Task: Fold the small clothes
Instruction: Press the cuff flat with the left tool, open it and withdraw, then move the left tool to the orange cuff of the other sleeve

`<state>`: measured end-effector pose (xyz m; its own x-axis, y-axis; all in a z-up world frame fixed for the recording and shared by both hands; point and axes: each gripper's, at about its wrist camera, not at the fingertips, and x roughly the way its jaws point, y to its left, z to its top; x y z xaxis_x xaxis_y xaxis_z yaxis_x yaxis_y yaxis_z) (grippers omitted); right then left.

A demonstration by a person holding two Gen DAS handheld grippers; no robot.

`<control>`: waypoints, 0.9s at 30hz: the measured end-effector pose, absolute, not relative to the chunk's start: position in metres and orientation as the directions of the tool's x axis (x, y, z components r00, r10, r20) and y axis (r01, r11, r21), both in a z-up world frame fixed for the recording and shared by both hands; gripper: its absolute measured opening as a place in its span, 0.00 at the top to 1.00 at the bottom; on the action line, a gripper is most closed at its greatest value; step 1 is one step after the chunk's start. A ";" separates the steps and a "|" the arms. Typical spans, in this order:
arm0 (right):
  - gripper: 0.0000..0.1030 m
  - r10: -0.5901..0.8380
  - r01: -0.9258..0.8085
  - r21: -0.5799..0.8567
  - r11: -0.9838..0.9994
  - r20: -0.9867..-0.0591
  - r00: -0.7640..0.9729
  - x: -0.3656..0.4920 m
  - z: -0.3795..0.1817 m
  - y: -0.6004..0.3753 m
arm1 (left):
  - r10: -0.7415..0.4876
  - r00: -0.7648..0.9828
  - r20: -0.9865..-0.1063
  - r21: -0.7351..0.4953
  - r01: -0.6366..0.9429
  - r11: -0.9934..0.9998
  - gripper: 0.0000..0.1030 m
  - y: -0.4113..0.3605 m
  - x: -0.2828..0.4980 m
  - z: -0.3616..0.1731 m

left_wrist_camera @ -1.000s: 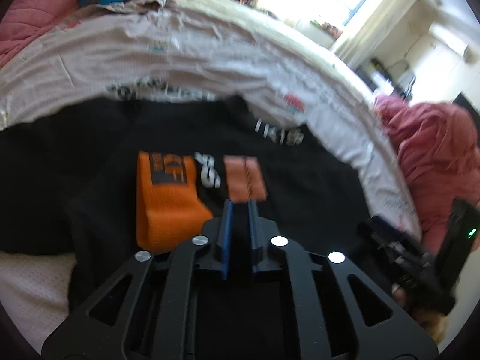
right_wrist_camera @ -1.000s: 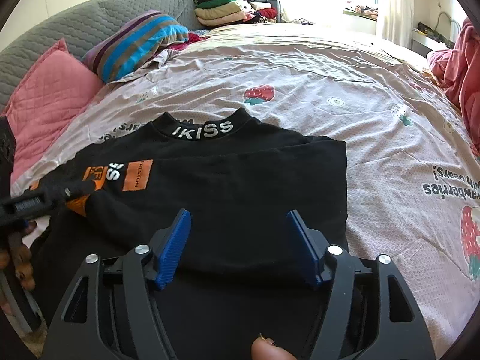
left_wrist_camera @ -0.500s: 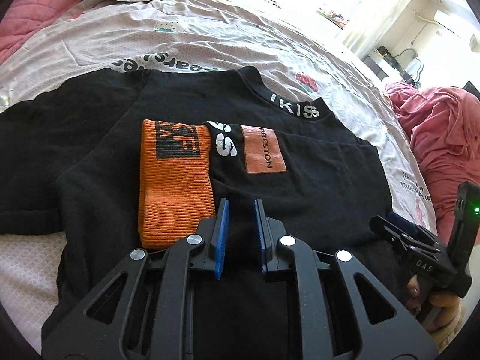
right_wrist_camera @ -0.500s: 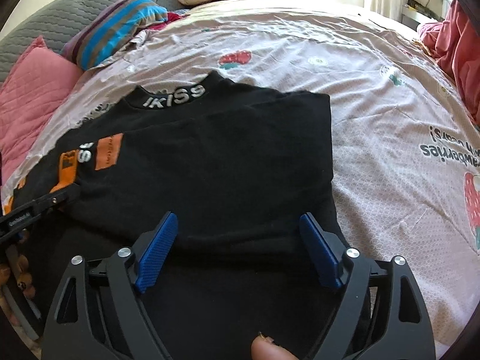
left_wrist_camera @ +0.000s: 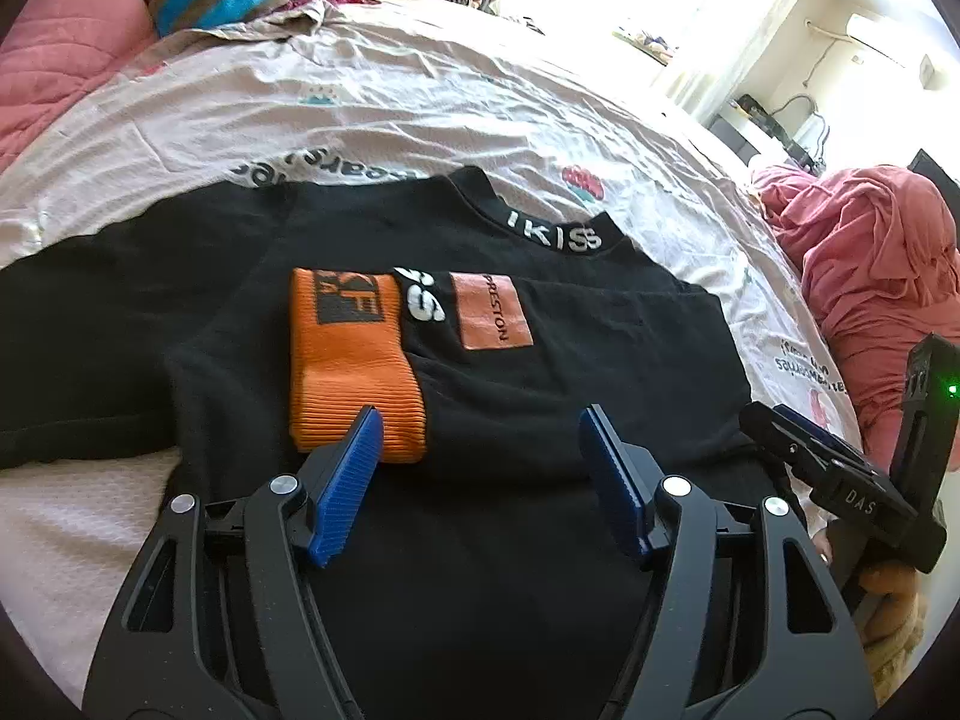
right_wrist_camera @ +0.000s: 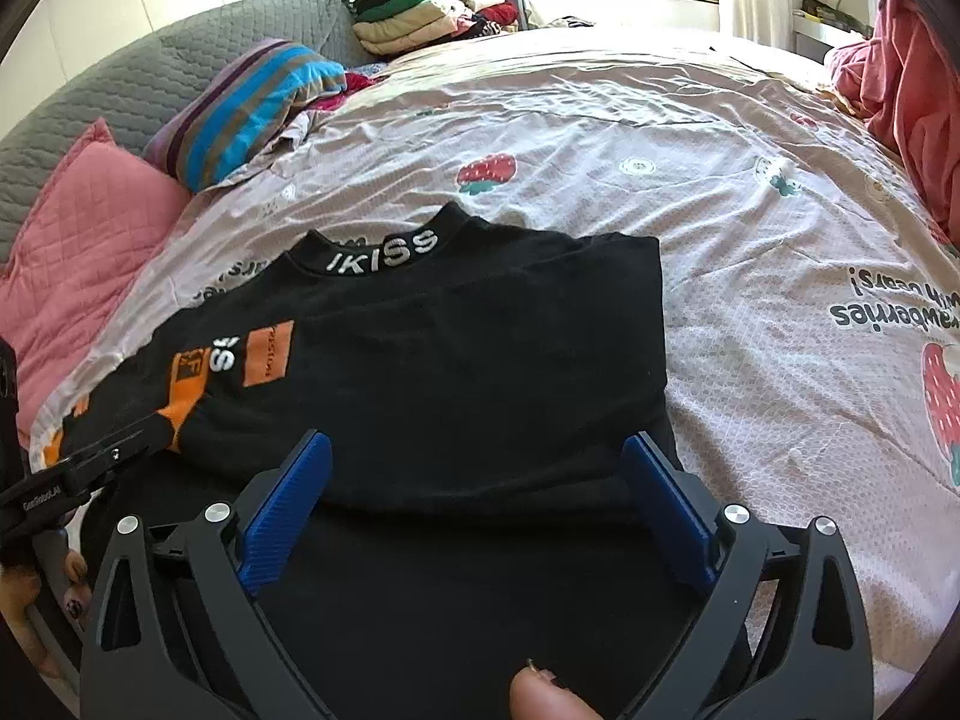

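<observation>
A black knitted sweater (right_wrist_camera: 456,372) with white "IKISS" letters on its collar lies flat on the bed (right_wrist_camera: 690,168), which has a pale strawberry-print cover. Its orange ribbed cuff (left_wrist_camera: 354,372) is folded over the sweater's chest. The left gripper (left_wrist_camera: 480,450) has just been opening; its jaws stand apart over the sweater's lower fold, clamping nothing. The right gripper (right_wrist_camera: 474,486) has also just opened wide, pressing nothing, near the sweater's hem.

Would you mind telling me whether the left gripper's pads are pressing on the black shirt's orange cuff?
Apart. The left wrist view shows the left gripper, just opened, pads spread, nothing pinched; the orange cuff lies flat on the black shirt.
</observation>
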<state>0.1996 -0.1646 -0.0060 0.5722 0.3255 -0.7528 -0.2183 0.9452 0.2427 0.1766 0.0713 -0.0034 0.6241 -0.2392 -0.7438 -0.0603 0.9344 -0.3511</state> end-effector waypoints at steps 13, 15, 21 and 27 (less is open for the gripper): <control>0.05 0.317 -0.256 0.197 0.946 -0.722 0.615 0.188 0.013 -0.146 | -0.151 0.693 -0.705 -0.319 -0.120 0.940 0.09 0.099 0.152 0.023; 0.05 0.316 -0.267 0.186 0.946 -0.716 0.622 0.186 0.016 -0.142 | -0.138 0.701 -0.700 -0.315 -0.129 0.940 0.09 0.104 0.149 0.026; 0.05 0.333 -0.293 0.182 0.939 -0.698 0.634 0.180 0.025 -0.130 | -0.099 0.720 -0.687 -0.323 -0.180 0.929 0.09 0.126 0.136 0.033; 0.05 0.352 -0.330 0.169 0.929 -0.685 0.638 0.174 0.034 -0.110 | -0.060 0.730 -0.681 -0.320 -0.223 0.921 0.09 0.146 0.125 0.036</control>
<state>0.1744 -0.1097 0.0336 0.6384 0.3515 -0.6847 -0.3304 0.9286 0.1686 0.1246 0.1464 0.0356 0.7296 -0.0599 -0.6813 -0.2228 0.9210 -0.3196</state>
